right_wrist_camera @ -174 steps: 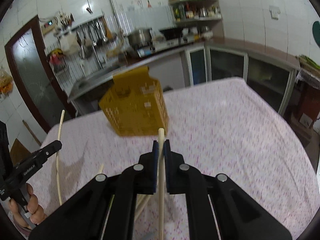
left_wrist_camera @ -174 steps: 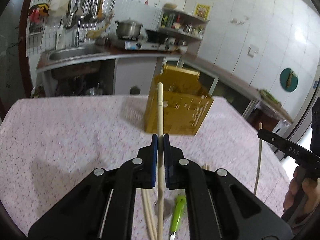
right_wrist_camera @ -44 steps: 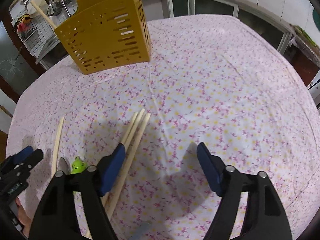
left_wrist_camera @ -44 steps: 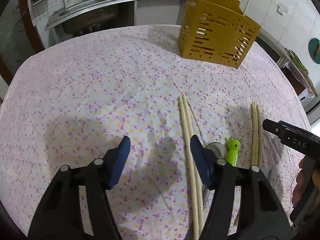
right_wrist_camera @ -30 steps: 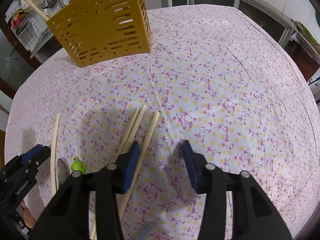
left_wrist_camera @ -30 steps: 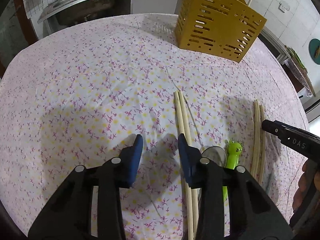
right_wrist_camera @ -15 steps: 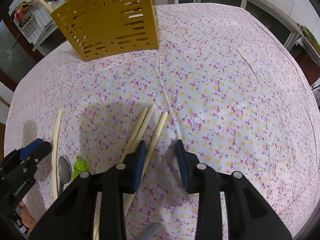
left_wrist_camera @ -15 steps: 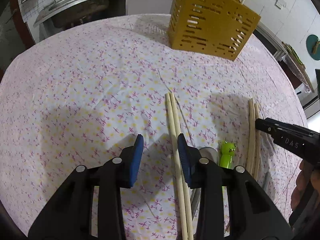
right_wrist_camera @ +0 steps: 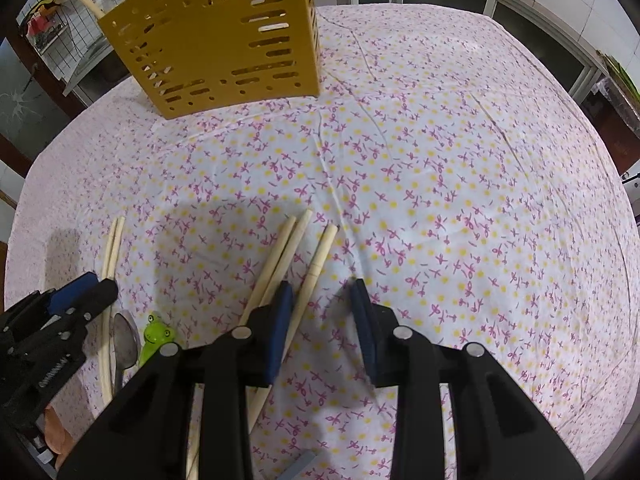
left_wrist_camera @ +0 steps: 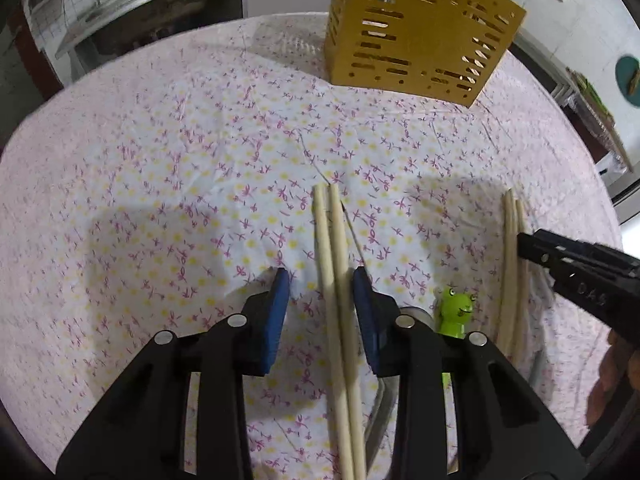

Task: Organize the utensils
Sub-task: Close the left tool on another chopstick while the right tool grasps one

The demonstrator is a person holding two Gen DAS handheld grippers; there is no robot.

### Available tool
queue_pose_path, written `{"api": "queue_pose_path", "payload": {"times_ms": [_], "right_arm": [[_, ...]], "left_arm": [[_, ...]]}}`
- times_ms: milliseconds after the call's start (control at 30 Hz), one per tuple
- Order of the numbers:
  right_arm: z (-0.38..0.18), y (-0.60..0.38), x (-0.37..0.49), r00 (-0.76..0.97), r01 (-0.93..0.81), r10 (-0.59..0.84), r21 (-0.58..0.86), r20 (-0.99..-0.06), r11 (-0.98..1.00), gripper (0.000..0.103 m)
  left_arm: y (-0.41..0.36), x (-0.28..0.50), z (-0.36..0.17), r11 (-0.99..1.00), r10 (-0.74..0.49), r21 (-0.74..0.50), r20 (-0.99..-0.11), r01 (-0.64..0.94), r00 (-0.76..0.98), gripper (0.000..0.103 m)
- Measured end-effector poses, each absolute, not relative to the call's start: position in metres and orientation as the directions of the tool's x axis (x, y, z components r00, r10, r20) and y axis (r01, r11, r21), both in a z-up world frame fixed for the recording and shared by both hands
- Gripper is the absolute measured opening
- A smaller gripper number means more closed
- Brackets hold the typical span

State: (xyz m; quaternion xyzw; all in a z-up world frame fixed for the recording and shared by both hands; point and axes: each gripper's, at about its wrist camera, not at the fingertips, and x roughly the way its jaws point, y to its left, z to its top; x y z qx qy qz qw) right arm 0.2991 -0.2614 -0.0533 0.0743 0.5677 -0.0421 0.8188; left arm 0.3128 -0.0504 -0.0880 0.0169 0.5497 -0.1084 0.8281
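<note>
Pickup step: left gripper (left_wrist_camera: pixel 320 284), jaws spread, straddles two chopsticks (left_wrist_camera: pixel 334 264) lying on the tablecloth (left_wrist_camera: pixel 160 200); right gripper (right_wrist_camera: pixel 320 296), also spread, has a single chopstick (right_wrist_camera: pixel 316 268) beside its left pad. Next, each must close squarely, then carry to the yellow holder (left_wrist_camera: pixel 416 36) behind

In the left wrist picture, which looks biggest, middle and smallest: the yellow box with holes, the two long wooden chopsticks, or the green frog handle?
1. Yellow slotted plastic box
2. Pair of long wooden chopsticks
3. Green frog-shaped handle, partly hidden behind the left gripper
</note>
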Motion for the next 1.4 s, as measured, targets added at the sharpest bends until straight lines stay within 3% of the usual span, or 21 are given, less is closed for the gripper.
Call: {"api": "queue_pose_path", "payload": {"times_ms": [300, 533, 1400], "right_arm": [[-0.052, -0.261, 0.304, 0.365, 0.145, 0.007, 0.064, -0.931, 0.987, 0.019], [-0.05, -0.268, 0.298, 0.389, 0.143, 0.033, 0.096, -0.921, 0.985, 0.011], [-0.054, -0.268, 0.291, 0.39, 0.117, 0.033, 0.085, -0.92, 0.989, 0.01]], "left_arm": [[-0.034, 0.315, -0.088, 0.975, -0.188, -0.129, -0.91, 0.178, 0.371, 0.011], [-0.022, 0.309, -0.079, 0.973, -0.215, -0.164, -0.9, 0.165, 0.378, 0.01], [0.002, 0.312, -0.081, 0.973, -0.228, -0.199, -0.901, 0.116, 0.369, 0.01]]}}
